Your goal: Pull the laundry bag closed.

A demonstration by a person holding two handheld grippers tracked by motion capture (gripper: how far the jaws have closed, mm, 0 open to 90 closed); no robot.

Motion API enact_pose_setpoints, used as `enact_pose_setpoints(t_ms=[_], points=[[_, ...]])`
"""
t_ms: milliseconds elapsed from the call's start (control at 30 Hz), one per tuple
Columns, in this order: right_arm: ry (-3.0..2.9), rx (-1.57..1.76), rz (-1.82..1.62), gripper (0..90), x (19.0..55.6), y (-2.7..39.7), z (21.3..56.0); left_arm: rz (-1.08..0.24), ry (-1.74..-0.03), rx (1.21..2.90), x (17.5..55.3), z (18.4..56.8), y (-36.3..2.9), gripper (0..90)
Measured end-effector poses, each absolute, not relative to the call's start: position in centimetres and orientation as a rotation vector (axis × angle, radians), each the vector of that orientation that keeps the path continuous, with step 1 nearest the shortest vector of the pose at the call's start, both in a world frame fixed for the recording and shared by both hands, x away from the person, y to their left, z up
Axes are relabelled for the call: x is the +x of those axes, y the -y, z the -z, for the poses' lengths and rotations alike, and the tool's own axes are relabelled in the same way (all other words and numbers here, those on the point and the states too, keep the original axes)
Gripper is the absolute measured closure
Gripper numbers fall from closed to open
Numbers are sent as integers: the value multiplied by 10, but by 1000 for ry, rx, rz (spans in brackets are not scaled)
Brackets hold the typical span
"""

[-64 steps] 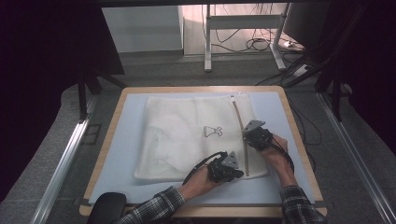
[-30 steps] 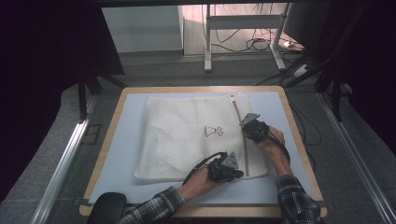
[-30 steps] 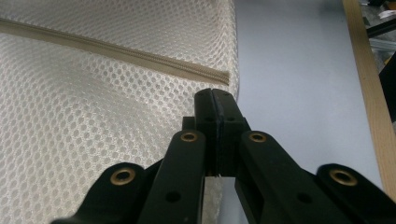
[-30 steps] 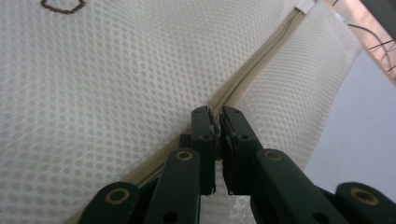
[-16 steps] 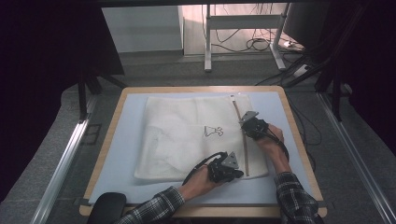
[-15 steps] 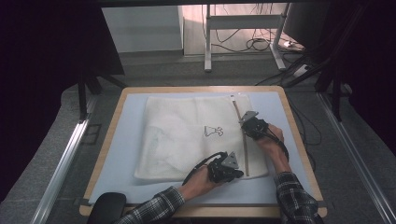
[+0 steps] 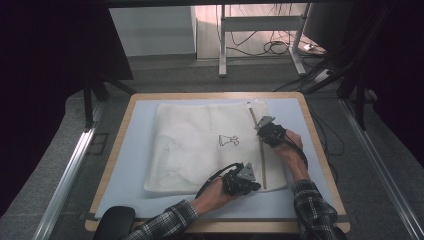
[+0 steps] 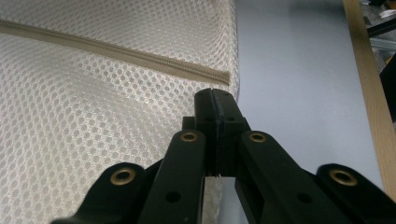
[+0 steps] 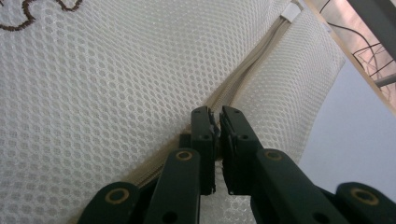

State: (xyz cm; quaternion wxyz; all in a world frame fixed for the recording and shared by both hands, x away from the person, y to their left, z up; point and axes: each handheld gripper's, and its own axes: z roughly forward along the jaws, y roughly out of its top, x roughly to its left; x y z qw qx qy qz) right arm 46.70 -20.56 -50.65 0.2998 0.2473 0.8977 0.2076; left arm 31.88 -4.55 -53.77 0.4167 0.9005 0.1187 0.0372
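Right gripper has crept up the zipper
Both grippers pinch the mesh bag: left gripper at its near edge, unmoved; bare mat lies left.

In the right gripper view, the zipper pull was hidden between the tips of the right claw, so what was pinched could not be told. The zipper was cut off at the upper edge, and the brown print at the top. In the left gripper view, the mesh bag was cut off at left, and its corner was covered by the left claw.
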Motion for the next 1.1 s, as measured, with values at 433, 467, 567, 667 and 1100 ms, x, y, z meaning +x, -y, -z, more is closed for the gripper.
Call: enact_pose_setpoints(t_ms=[433, 467, 567, 667, 1100], points=[[-2371, 683, -573, 834, 479, 207, 505, -91, -300, 2262, 319, 538, 45, 900], [-2372, 686, -572, 833, 480, 207, 505, -88, -302, 2262, 319, 538, 45, 900], [-2373, 681, -573, 834, 483, 206, 506, -86, -302, 2261, 319, 538, 45, 900], [-2368, 685, -572, 834, 486, 205, 507, -85, -303, 2262, 319, 537, 45, 900], [-2353, 716, -583, 834, 502, 203, 506, -86, -304, 2262, 319, 538, 45, 899]])
